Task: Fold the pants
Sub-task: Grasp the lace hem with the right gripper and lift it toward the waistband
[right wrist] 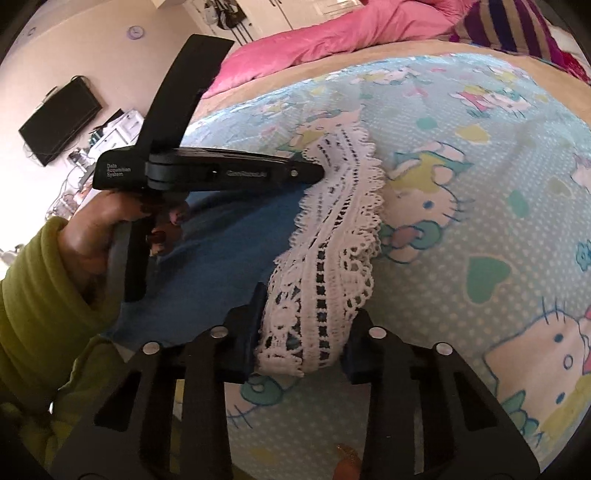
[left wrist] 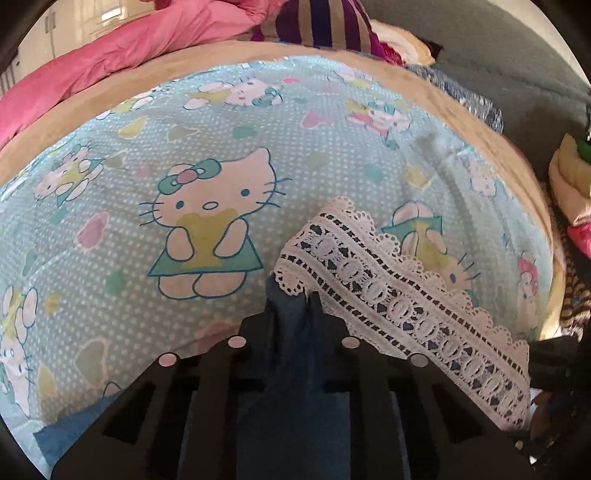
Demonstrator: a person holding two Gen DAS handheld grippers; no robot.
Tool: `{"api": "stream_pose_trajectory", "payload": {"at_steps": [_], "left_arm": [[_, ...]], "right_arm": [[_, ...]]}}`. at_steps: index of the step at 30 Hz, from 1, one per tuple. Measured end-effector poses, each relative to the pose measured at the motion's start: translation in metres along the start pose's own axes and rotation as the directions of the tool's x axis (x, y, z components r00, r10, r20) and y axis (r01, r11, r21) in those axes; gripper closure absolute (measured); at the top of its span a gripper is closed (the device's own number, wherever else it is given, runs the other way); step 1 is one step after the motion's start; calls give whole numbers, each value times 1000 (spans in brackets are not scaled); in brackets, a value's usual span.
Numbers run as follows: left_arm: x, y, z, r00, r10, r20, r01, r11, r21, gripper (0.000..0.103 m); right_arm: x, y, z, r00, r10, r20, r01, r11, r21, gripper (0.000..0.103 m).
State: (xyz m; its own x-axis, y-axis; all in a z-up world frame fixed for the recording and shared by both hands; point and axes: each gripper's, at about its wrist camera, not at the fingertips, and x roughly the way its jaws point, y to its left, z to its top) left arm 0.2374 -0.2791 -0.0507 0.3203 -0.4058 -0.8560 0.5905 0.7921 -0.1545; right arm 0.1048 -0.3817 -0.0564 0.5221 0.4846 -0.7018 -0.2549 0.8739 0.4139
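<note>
Bed, covered with a pale blue cartoon-cat sheet. Tan blanket shows along the sheet's far edge; pink duvet bunched at upper left of the left wrist view, striped pillow at top centre.

Pants: blue fabric with a white lace hem. In the right wrist view they sit centre-left of frame, hem running as a band from mid-frame down to the lower centre. Blue cloth spreads left of the lace, lying on the sheet.

Left tool: fingers close together, clamped on blue cloth of the pants just beside the lace hem. Lace trails from the fingertips toward the lower right of that frame. In the right wrist view the same tool comes in from the left, tip at the upper end of the lace band, held by a hand in a green sleeve.

Right tool: fingers set on either side of the bunched lower end of the lace hem, left finger touching it, right finger at its edge. Closed on the hem as far as the view shows, with the wad of lace keeping the fingers apart.

The two tools hold opposite ends of the same hem edge.

Upper left of the right wrist view: pale wall with a dark TV mounted on it, clutter below.
</note>
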Motion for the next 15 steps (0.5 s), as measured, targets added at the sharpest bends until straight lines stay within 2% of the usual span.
{"api": "stream_pose_trajectory", "payload": {"at_steps": [4,8,15], "left_arm": [[-20,11,-5,996,-66,57,69,997,-40,91],[-52,26,-11,982,-125,143,139,986,-96,91],[-106,61,-38,957,-139,256,182,971,-154,91]], "right_arm": [[-11,26,14,999,21,39,-17,996,-85,78],[-20,58,24,997,51,65,-39,984,-175,78],[-14,121,36,993,110,50,-88,940,-330,78]]}}
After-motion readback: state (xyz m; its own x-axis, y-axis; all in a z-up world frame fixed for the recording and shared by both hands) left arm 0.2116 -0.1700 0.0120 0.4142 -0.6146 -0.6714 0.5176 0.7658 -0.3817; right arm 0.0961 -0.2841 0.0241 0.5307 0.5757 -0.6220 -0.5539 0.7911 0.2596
